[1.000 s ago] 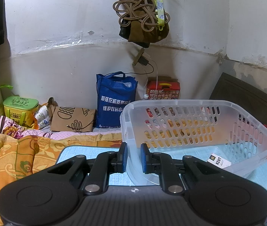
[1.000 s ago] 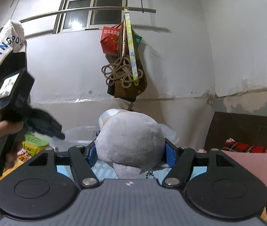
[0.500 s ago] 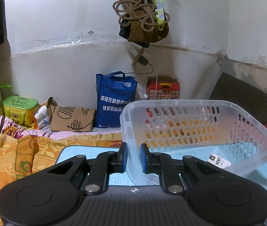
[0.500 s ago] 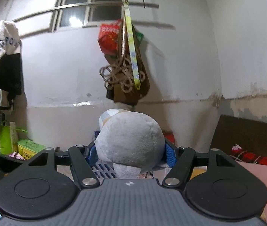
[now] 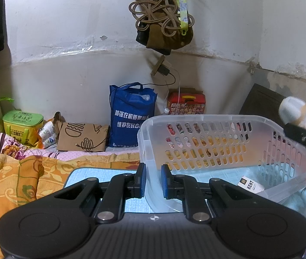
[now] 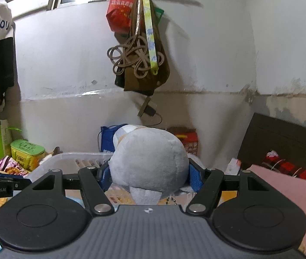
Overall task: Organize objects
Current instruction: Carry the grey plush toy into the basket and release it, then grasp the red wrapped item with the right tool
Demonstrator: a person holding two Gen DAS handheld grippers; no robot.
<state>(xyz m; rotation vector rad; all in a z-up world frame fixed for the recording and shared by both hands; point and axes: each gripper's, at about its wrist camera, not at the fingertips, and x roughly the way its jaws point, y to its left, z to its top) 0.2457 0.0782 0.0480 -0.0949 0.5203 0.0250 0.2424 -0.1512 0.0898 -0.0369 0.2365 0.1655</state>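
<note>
A: Left tongs (image 5: pixel 153 180)?
B: Pinched onto the near left rim of the clear plastic basket (image 5: pixel 228 149), one blue pad either side of the wall. The basket sits tilted on a light blue mat (image 5: pixel 101 173) on the bed.

A: Inside the basket?
B: One small white box (image 5: pixel 251 186) marked KENT, lying on the bottom at the right.

A: Right tongs (image 6: pixel 149 176)?
B: Clamped on a grey plush toy (image 6: pixel 150 164), pads pressed into both its flanks. The toy is held in the air over the basket's right rim; the left view catches it at the right edge.

A: Surroundings?
B: Blue tote bag (image 5: pixel 132 118) and brown paper bag (image 5: pixel 82 137) against the wall behind, well apart from the basket. Orange blanket (image 5: pixel 12 185) left of the mat.
</note>
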